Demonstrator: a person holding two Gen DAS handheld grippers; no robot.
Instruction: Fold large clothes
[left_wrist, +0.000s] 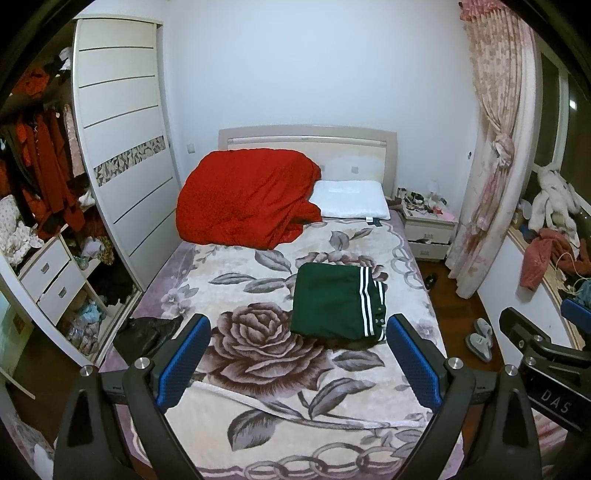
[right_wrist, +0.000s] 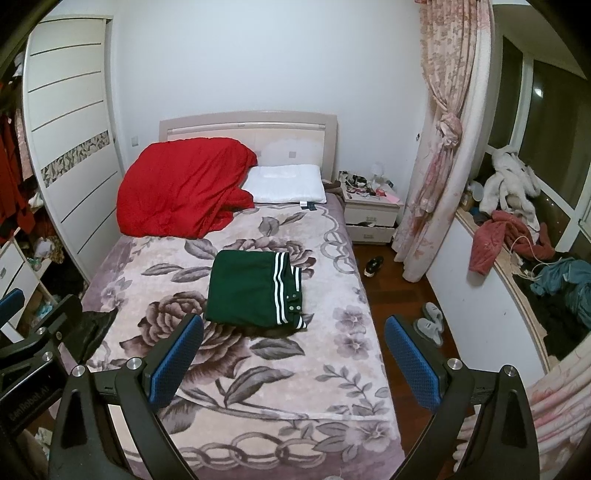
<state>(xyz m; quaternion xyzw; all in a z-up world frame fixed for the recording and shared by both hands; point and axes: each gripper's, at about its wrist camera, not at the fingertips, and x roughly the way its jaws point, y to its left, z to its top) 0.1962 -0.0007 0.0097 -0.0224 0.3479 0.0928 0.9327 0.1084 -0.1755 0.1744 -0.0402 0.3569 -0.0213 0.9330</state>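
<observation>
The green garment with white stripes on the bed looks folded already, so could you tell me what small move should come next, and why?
Probably reach for the black garment at the bed's left edge: the folded green striped garment lies flat in a neat rectangle, and both the left gripper and right gripper hang open and empty above the floral blanket.

You have the folded green white-striped garment lying on the floral plush bed blanket. Behind the garment a white pillow rests at the headboard, the bunched red quilt left of it, a cluttered nightstand right.
</observation>
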